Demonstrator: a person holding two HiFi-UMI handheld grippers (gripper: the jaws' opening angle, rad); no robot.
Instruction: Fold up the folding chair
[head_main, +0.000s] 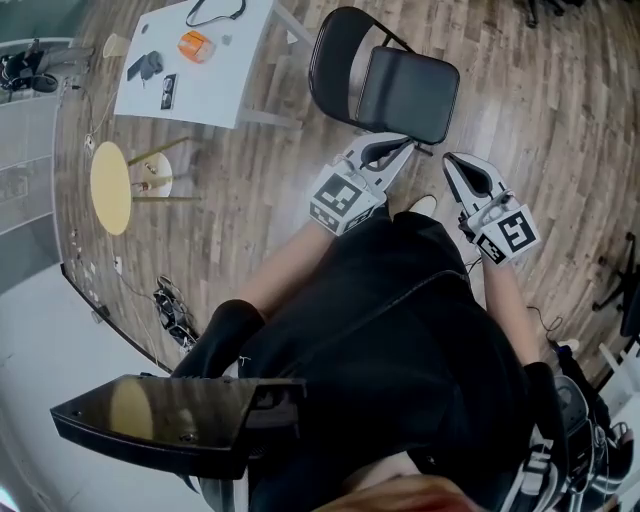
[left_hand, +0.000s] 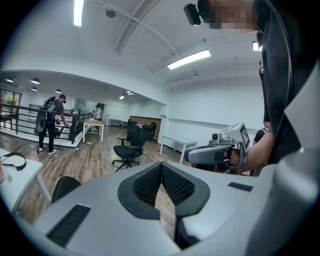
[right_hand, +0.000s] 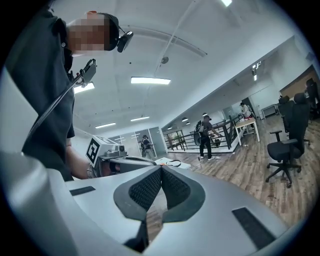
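Note:
The black folding chair stands unfolded on the wood floor just ahead of me, its seat flat and its curved backrest on the far left side. My left gripper hovers close to the seat's near edge, shut and holding nothing. My right gripper hangs just right of it, near the seat's right corner, likewise shut and empty. In the left gripper view the pads meet, the right gripper shows beyond them, and a dark bit of the chair peeks out at lower left. The right gripper view shows closed pads and the left gripper.
A white table with an orange object and black items stands far left of the chair. A yellow round stool is at the left. Black office chairs and people by a railing are farther off.

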